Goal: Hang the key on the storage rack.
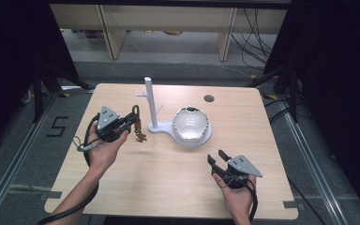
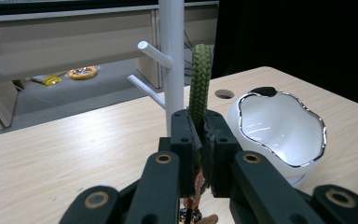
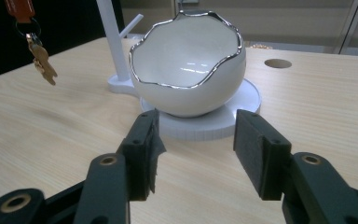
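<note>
Gripping a green braided cord loop (image 2: 200, 79) between closed jaws, the left gripper (image 1: 130, 123) hangs above the left part of the wooden table (image 1: 122, 183), just left of the white stand. In the left gripper view the loop rises upright from the pads, directly in front of the white peg post (image 2: 171, 60), whose two side pegs point left. Below the jaws, a metal ring and a brass key (image 1: 141, 137) dangle from the cord, clear of the tabletop; the right gripper view shows the key (image 3: 43, 63) at its upper left, beneath an orange tag (image 3: 19, 9).

At table centre, the post shares a white base (image 1: 161, 127) with a round dish, on which sits a white eggshell-shaped bowl (image 1: 191, 123) with a jagged silver rim.

At the lower right, the right gripper (image 1: 218, 156) points toward the bowl with its jaws apart and nothing between them, well short of the stand.
</note>
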Demonstrator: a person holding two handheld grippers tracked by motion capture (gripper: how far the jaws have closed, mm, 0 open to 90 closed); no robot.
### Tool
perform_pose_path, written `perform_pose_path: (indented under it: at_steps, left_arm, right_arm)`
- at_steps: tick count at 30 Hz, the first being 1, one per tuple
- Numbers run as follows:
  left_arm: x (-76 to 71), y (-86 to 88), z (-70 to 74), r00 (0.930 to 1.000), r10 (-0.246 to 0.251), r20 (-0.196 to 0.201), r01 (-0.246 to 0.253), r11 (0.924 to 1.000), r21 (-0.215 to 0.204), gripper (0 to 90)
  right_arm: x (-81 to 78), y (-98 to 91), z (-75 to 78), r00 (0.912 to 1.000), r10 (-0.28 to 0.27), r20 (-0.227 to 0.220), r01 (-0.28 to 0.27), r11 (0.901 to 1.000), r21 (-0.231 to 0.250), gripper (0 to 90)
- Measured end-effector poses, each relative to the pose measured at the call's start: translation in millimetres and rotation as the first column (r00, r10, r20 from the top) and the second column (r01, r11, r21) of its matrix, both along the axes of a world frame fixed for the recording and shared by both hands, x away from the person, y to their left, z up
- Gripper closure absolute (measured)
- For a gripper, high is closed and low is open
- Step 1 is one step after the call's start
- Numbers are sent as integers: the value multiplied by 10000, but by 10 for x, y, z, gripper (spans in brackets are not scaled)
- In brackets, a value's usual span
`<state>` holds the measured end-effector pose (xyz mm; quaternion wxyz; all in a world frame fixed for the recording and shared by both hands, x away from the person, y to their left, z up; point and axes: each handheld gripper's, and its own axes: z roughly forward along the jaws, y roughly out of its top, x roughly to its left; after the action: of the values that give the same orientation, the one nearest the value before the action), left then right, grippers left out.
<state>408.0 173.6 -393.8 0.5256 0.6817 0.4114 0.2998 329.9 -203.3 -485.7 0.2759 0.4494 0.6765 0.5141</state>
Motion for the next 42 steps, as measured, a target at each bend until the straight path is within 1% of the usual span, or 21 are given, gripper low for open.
perform_pose_path:
  at_steps: [3, 5, 7, 9, 10, 11, 13, 14, 15, 18, 19, 21, 23, 26, 28, 29, 30, 36, 37, 40, 42]
  left_arm:
    - [12, 3, 0, 10000, 46, 24, -46, 10000, 33, 833]
    - [32, 9, 4, 9999, 140, 27, -140, 9999, 73, 833]
    - [48, 14, 10, 9997, 243, 37, -243, 9996, 132, 833]
    - [65, 20, 15, 9994, 356, 43, -357, 9992, 175, 833]
    - [69, 18, 13, 9992, 399, -98, -398, 9991, 117, 833]
    - [79, 20, 13, 9989, 448, -101, -447, 9989, 139, 833]
    - [102, 27, 12, 9984, 545, -119, -543, 9983, 213, 833]
    - [113, 31, 11, 9982, 581, -119, -578, 9980, 255, 833]
    - [124, 32, 10, 9979, 636, -124, -633, 9976, 278, 833]
    - [155, 40, 7, 9972, 740, -143, -735, 9967, 346, 833]
    - [166, 43, 5, 9971, 744, -136, -739, 9966, 366, 833]
    - [184, 43, 0, 9967, 793, -161, -787, 9962, 373, 832]
    - [200, 42, -4, 9961, 857, -187, -849, 9957, 378, 833]
    - [228, 49, -10, 9955, 933, -185, -925, 9948, 420, 833]
    - [242, 55, -11, 9947, 1006, -191, -996, 9938, 487, 833]
    - [252, 54, -13, 9945, 1034, -193, -1025, 9937, 450, 833]
    - [261, 58, -16, 9942, 1057, -210, -1046, 9934, 481, 832]
    - [317, 76, -46, 9919, 1232, -315, -1212, 9909, 582, 833]
    - [324, 78, -49, 9914, 1262, -341, -1240, 9904, 605, 832]
    - [348, 82, -50, 9906, 1321, -365, -1297, 9896, 628, 833]
    - [365, 81, -42, 9901, 1367, -331, -1346, 9890, 607, 832]
  right_arm:
    - [2, -7, -3, 10000, 6, -43, -6, 10000, -40, 538]
    - [4, -9, -13, 10000, 17, 54, -16, 9999, -172, 548]
    - [-6, -14, -4, 10000, -5, -5, 5, 9996, -286, 548]
    - [-18, -5, 5, 9999, -15, -108, 13, 9999, -165, 548]
    - [-15, -12, 8, 10000, -24, -78, 22, 9997, -236, 548]
    - [-22, 8, -1, 9999, -117, -48, 117, 9999, -10, 548]
    - [-27, 8, 5, 9999, -149, -73, 149, 9999, -5, 547]
    - [-9, -10, 3, 9999, 7, 101, -6, 9999, -142, 548]
    - [-5, -7, -1, 9998, 32, 191, -31, 10000, -71, 548]
    - [-11, -10, 5, 9998, 61, 181, -60, 10000, -34, 547]
    - [-30, -9, 21, 10000, -78, -59, 77, 9999, -150, 547]
    - [-26, -12, 19, 9999, -70, 109, 72, 9998, -158, 547]
    - [-43, 4, 21, 9998, -182, 2, 182, 9998, 17, 548]
    - [-33, -14, 22, 9999, -28, 132, 31, 9998, -208, 548]
    - [-37, -15, 22, 9999, -21, 114, 23, 9998, -201, 549]
    - [-33, -21, 22, 9999, 31, 166, -27, 9997, -263, 549]
    - [-24, -13, 13, 9996, 49, 283, -44, 9999, -158, 549]
    - [-36, -1, 12, 9999, -29, 149, 31, 9999, -104, 549]
    - [-28, -2, 8, 9996, 1, 266, 2, 10000, -95, 548]
    - [-37, -6, 13, 9999, -58, 163, 61, 9998, -174, 548]
    - [-31, -2, 7, 9997, -2, 249, 5, 10000, -91, 548]
